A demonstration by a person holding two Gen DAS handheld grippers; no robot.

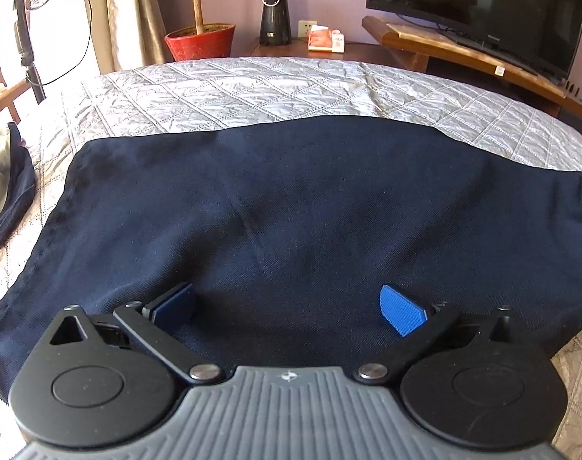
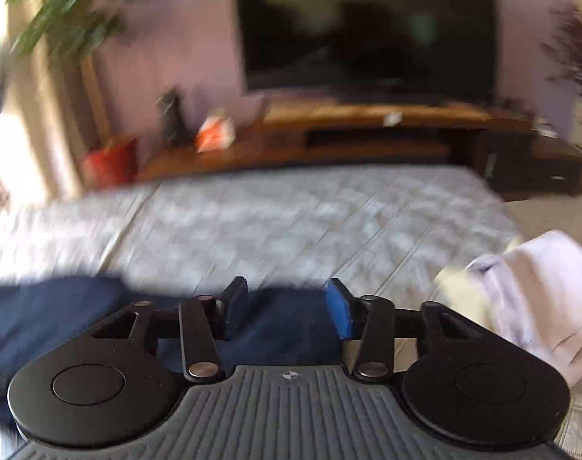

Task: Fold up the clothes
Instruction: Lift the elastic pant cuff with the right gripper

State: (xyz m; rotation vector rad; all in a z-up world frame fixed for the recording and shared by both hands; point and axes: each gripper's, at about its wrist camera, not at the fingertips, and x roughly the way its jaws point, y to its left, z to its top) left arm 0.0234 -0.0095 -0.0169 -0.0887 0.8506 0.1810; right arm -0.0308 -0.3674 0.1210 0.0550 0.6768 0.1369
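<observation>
The left gripper (image 1: 289,308), jaws wide and holding nothing, hangs over a navy garment (image 1: 275,207) spread flat along the near edge of a grey quilted bed (image 1: 252,88), while the right gripper (image 2: 285,312), jaws part-open and empty, sits above the cloth's right end.

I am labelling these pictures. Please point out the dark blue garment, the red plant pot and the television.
dark blue garment (image 1: 291,207), left wrist view, middle of cloth.
red plant pot (image 1: 200,44), left wrist view, front wall.
television (image 1: 478,7), left wrist view, screen.
</observation>
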